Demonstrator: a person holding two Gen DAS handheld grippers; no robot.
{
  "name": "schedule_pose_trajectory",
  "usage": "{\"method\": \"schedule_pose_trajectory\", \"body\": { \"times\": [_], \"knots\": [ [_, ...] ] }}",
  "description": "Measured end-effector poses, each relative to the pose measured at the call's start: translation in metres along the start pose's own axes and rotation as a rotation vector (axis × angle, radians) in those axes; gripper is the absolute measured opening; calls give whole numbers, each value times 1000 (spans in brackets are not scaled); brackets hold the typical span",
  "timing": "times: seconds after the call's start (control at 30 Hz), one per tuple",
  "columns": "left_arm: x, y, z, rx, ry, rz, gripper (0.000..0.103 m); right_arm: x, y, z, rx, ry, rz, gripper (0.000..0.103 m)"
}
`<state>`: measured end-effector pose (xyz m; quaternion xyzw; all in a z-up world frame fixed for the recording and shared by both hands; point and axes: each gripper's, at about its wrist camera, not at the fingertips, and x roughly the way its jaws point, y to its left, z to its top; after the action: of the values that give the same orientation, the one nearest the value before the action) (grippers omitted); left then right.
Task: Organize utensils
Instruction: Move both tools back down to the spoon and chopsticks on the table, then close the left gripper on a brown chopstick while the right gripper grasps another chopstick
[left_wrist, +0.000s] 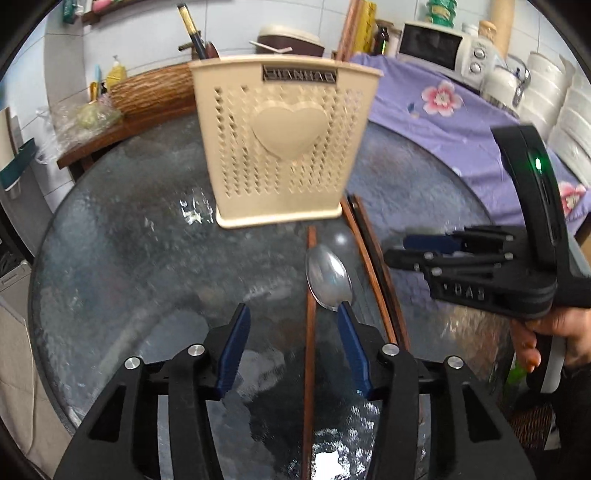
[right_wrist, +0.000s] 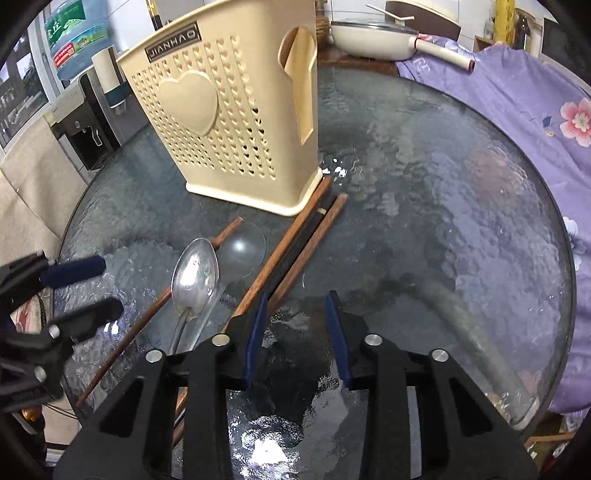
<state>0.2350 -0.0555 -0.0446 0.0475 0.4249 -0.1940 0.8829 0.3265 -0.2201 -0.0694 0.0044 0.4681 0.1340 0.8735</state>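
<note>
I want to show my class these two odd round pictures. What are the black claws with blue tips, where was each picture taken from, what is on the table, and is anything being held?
There is no robot: a person holds a hand-operated two-finger gripper in each hand, and a wide-angle camera on each looks along its fingers. One picture comes from the left gripper, the other from the right gripper; each also shows the other at its edge.

On the round glass table stands a cream utensil holder with heart-shaped holes. In front of it lie a metal spoon and wooden chopsticks.

Nothing is held. Both grippers' jaws stand apart above the table; a single chopstick runs between the left one's fingers, with no sign that they grip it.
</note>
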Motion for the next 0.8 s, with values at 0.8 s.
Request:
{"method": "schedule_pose_trajectory", "body": {
  "times": [0.8],
  "knots": [
    [21,-7,-18,29,76,20,23,8,-6,14,74,27,-16,25]
  ]
}}
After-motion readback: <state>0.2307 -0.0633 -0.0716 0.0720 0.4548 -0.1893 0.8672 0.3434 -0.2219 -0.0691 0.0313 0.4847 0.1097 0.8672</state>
